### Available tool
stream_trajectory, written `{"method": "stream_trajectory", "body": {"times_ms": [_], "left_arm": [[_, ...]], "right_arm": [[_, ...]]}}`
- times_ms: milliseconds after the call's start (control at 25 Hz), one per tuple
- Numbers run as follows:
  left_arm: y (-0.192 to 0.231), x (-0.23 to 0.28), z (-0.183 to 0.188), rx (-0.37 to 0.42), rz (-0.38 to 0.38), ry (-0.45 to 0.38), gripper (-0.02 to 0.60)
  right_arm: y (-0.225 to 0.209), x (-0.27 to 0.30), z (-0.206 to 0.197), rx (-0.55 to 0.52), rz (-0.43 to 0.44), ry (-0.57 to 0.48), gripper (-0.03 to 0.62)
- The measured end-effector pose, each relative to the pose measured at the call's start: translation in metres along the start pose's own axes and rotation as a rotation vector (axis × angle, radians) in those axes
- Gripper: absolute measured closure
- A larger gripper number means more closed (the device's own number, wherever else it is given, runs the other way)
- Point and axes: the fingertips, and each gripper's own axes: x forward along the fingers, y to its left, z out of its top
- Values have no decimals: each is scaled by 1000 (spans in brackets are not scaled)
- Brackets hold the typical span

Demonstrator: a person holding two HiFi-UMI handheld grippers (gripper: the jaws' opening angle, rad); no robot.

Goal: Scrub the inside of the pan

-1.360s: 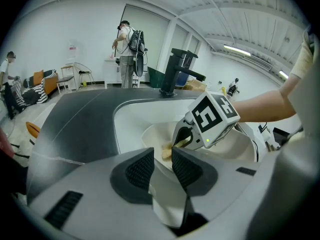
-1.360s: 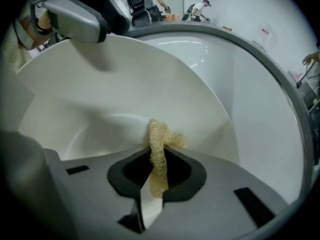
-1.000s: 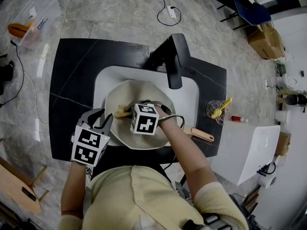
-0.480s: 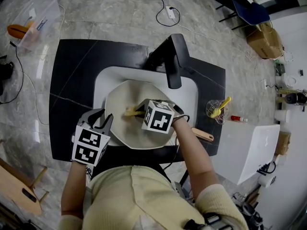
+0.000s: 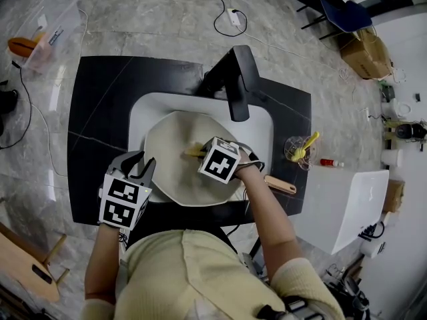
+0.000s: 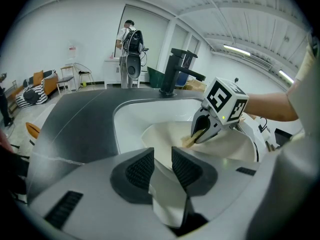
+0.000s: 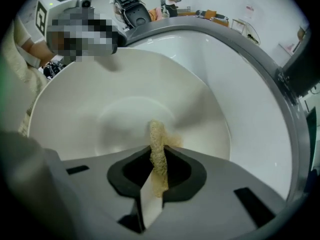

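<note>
A cream pan (image 5: 175,172) lies in the white sink (image 5: 263,131). My left gripper (image 5: 139,165) is shut on the pan's near-left rim; in the left gripper view the rim (image 6: 167,194) runs between its jaws (image 6: 162,166). My right gripper (image 5: 202,153) is inside the pan, shut on a yellow sponge (image 5: 193,153). In the right gripper view the sponge (image 7: 158,146) sticks out past the jaws and presses on the pan's pale floor (image 7: 100,104). The left gripper view shows the right gripper (image 6: 201,131) with the sponge (image 6: 188,141) touching the pan's inside (image 6: 165,134).
A black faucet (image 5: 235,85) overhangs the sink's far side. The sink is set in a black counter (image 5: 100,112). Right of the sink stand a glass with a yellow utensil (image 5: 301,151), a wood-handled tool (image 5: 280,185) and a small red-capped bottle (image 5: 330,163).
My right gripper has dragged the sponge across the pan's floor from the left-middle toward the right. The left gripper and the pan have stayed put.
</note>
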Motion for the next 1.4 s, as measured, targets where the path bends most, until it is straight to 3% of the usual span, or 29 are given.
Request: {"method": "stream_trajectory", "body": {"times_ms": [400, 560, 720, 1120, 1400], "left_arm": [[-1, -1, 0, 5, 5, -4, 471], [-1, -1, 0, 7, 6, -6, 471], [-1, 0, 0, 8, 5, -7, 471], [-1, -1, 0, 12, 6, -7, 471], [-2, -2, 0, 15, 4, -6, 471]], "right_arm": [[-6, 15, -1, 125, -38, 30, 531], [-3, 18, 11, 148, -29, -8, 531], [0, 26, 7, 132, -22, 47, 531], [21, 20, -16, 149, 91, 206, 531], [46, 11, -21, 100, 188, 245, 531]]}}
